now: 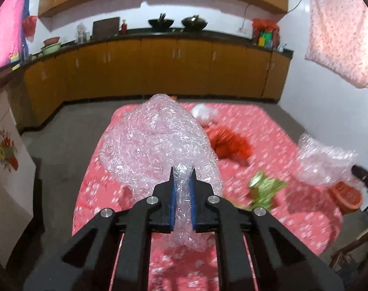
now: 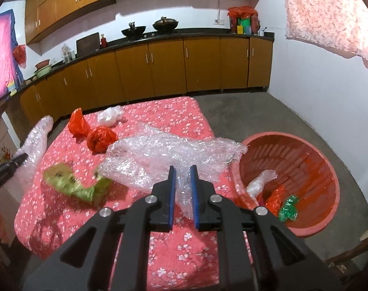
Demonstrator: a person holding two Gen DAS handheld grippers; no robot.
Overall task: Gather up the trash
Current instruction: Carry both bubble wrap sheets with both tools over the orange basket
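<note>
My left gripper (image 1: 182, 173) is shut on a big wad of clear bubble wrap (image 1: 157, 143), held above the pink flowered table (image 1: 268, 131). My right gripper (image 2: 183, 172) is shut on a second sheet of clear bubble wrap (image 2: 169, 152), lifted just left of the red basket (image 2: 305, 155). The basket holds a clear bag (image 2: 259, 181), a red wrapper (image 2: 276, 196) and a green wrapper (image 2: 289, 208). On the table lie a green wrapper (image 2: 72, 181), red plastic bags (image 2: 100, 138) and a white bag (image 2: 110, 115).
The basket stands on the grey floor right of the table, also in the left wrist view (image 1: 346, 194). Wooden kitchen cabinets (image 2: 159, 65) run along the far wall. A white panel (image 1: 7, 160) stands left of the table. Pink cloth (image 2: 329, 12) hangs at upper right.
</note>
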